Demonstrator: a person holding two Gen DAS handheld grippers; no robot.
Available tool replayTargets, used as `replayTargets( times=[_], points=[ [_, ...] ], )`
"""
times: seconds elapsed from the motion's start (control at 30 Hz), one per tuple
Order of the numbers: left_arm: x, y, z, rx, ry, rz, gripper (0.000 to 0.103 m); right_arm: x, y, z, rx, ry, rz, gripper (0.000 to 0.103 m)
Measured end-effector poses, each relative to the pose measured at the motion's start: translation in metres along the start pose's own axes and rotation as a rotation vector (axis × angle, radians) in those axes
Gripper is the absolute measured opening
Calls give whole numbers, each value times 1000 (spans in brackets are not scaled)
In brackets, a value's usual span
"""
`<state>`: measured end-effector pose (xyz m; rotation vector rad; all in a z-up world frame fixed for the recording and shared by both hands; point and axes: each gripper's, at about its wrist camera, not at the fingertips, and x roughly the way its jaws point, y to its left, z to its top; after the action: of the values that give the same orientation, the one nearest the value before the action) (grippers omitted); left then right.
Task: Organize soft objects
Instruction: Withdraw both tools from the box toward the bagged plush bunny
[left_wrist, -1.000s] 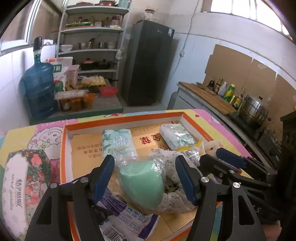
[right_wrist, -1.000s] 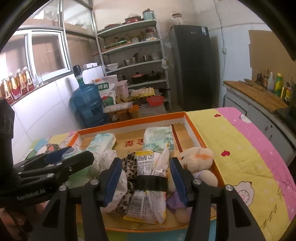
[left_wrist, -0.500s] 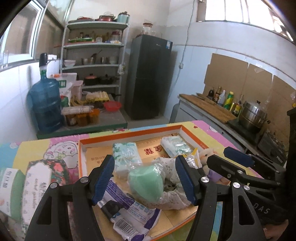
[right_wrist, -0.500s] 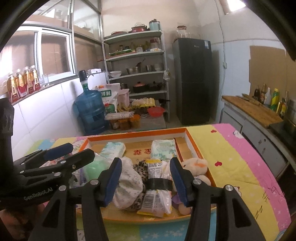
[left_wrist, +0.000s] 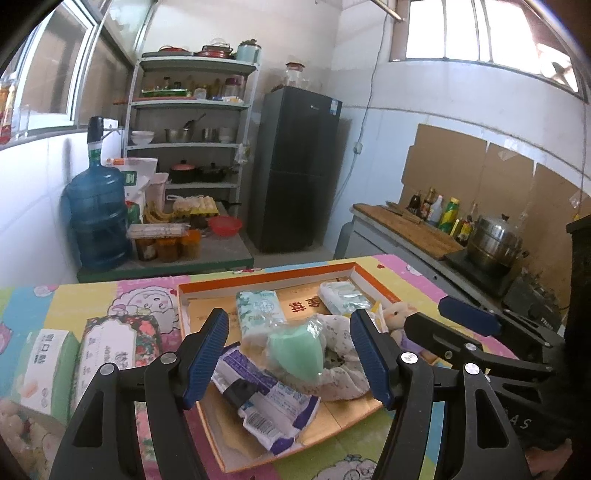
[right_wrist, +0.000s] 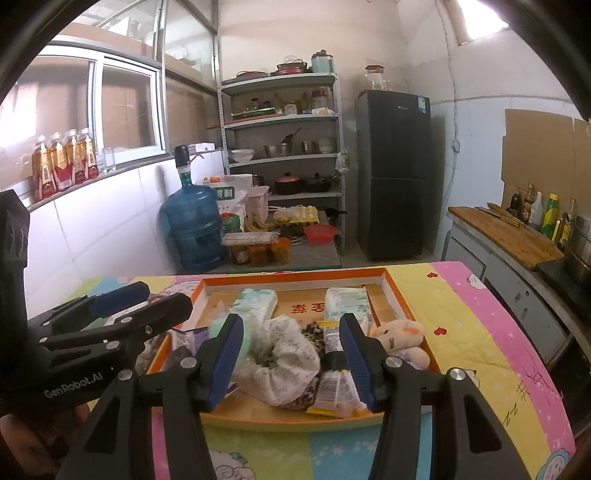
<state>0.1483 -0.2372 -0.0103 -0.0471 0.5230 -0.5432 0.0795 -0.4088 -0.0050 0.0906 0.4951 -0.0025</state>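
Note:
An orange-rimmed cardboard tray lies on the table and holds soft things: two tissue packs, a green sponge in plastic, a white patterned cloth, a purple-white packet, a snack packet and a plush toy. My left gripper is open and empty, held above and back from the tray's near edge. My right gripper is open and empty, also back from the tray. Each gripper shows in the other's view.
A floral tissue box and a green-white box lie on the table left of the tray. A blue water jug, shelves, a black fridge and a counter with bottles stand behind.
Both grippers have drawn back and up from the tray, so the tray and its contents look smaller and farther. Both stay open and empty. The things in the tray have not moved.

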Motion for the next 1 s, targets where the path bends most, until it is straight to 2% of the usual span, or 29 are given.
replayTargets(
  times=[0.2, 0.53, 1.0],
  points=[
    [-31, 5, -5, 2, -33, 7, 70, -17, 17, -6, -7, -11, 20, 54],
    [-84, 21, -19, 11, -66, 60, 70, -38, 58, -14, -33, -33, 72, 54],
    [-144, 83, -41, -44, -88, 192, 70, -44, 109, -22, -57, -25, 134, 54]
  ],
)
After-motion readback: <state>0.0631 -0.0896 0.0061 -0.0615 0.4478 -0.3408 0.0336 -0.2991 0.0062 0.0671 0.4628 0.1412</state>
